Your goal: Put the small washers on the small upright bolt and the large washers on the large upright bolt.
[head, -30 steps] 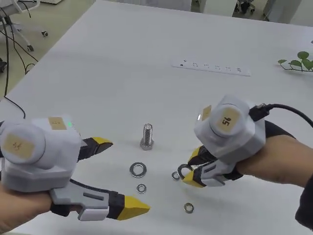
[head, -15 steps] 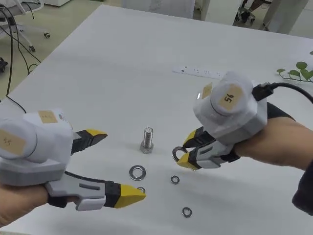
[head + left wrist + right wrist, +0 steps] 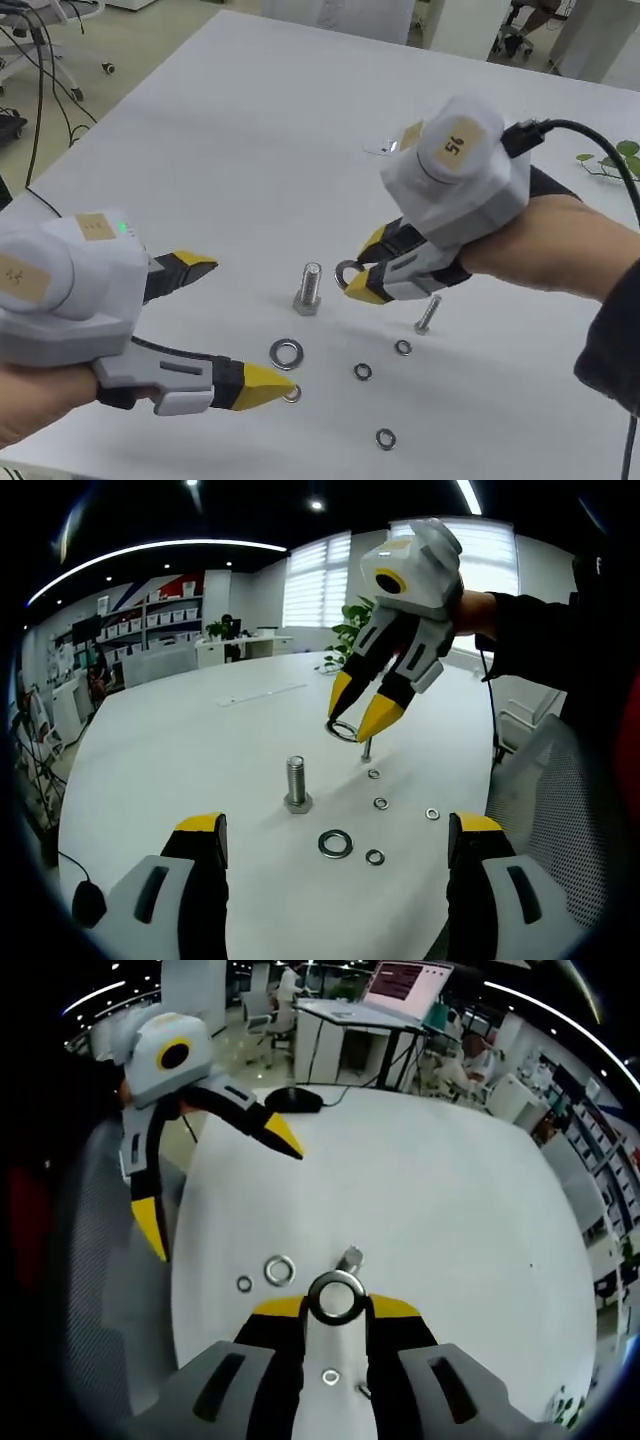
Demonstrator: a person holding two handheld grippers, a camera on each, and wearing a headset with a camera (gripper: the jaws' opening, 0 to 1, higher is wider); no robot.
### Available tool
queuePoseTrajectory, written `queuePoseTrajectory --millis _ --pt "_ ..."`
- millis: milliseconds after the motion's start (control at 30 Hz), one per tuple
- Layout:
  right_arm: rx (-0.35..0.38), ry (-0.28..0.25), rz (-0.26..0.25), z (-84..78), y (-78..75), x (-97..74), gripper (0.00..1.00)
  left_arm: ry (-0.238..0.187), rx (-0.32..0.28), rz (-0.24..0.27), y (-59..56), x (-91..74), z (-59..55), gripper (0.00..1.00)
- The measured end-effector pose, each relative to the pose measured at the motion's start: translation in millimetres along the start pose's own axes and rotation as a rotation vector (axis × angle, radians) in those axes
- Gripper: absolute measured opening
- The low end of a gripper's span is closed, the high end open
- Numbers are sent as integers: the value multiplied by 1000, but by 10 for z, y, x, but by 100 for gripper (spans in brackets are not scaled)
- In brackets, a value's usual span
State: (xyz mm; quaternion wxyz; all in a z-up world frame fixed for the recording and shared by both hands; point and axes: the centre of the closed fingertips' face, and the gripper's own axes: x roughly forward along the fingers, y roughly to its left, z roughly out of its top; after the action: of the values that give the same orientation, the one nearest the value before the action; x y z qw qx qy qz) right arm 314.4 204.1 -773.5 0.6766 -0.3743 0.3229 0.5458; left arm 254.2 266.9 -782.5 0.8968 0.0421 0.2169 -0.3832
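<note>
Head view: right gripper (image 3: 352, 283) clenched on a large washer (image 3: 347, 273) just beside the top of the large bolt (image 3: 309, 290); nothing threaded on either bolt yet, other washers (image 3: 286, 353) lie loose on the tabletop (image 3: 230, 150), left gripper (image 3: 243, 323) spread wide, empty.

A large washer (image 3: 346, 273) sits pinched in the right claw (image 3: 353, 281), just beside the large upright bolt (image 3: 308, 290); small washers (image 3: 363, 372) lie below.
</note>
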Motion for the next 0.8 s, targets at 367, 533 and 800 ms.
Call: queuePoseTrajectory --millis 367,533,800 --pt "-27 -11 8 202 -138 77 23 -13 16 12 45 -4 10 91" --pt "-39 6 21 205 -172 171 23 -15 16 16 51 -5 3 91" --pt "-46 37 54 183 -184 302 23 -13 27 16 45 10 -10 91"
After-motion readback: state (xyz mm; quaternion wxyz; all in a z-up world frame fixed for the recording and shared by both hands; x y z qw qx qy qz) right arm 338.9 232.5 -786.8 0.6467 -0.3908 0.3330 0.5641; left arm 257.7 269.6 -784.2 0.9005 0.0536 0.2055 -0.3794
